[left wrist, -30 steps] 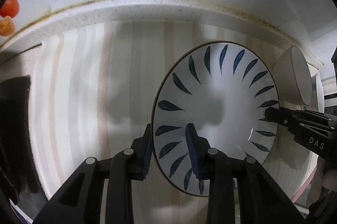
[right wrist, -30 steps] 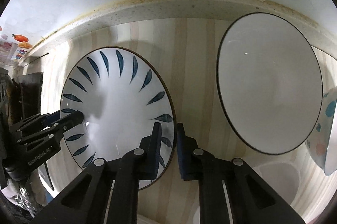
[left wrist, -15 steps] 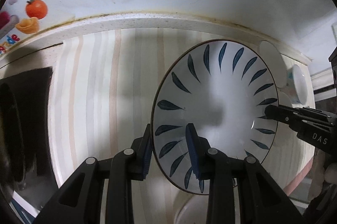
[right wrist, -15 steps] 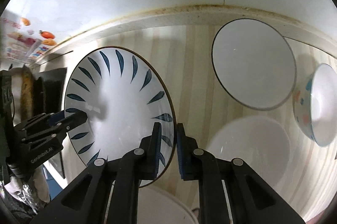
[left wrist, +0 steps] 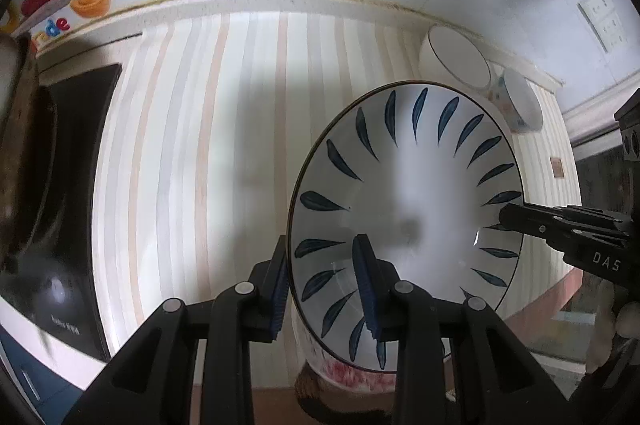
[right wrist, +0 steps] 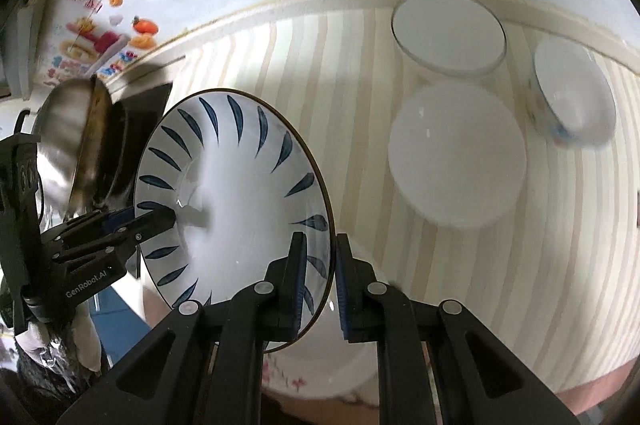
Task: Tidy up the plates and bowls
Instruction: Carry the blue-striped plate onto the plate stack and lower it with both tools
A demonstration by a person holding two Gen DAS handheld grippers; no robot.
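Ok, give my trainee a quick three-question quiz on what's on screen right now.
1. True or false: only one gripper grips the leaf-pattern plate.
2. Which dish sits nearest the back wall in the right wrist view? A) the white plate B) the frosted plate C) the patterned bowl
3. What dark appliance lies at the left end of the striped counter?

Key:
1. False. The left gripper and the right gripper each clamp its rim, on opposite sides.
2. A
3. A black cooktop, with a pan on it.
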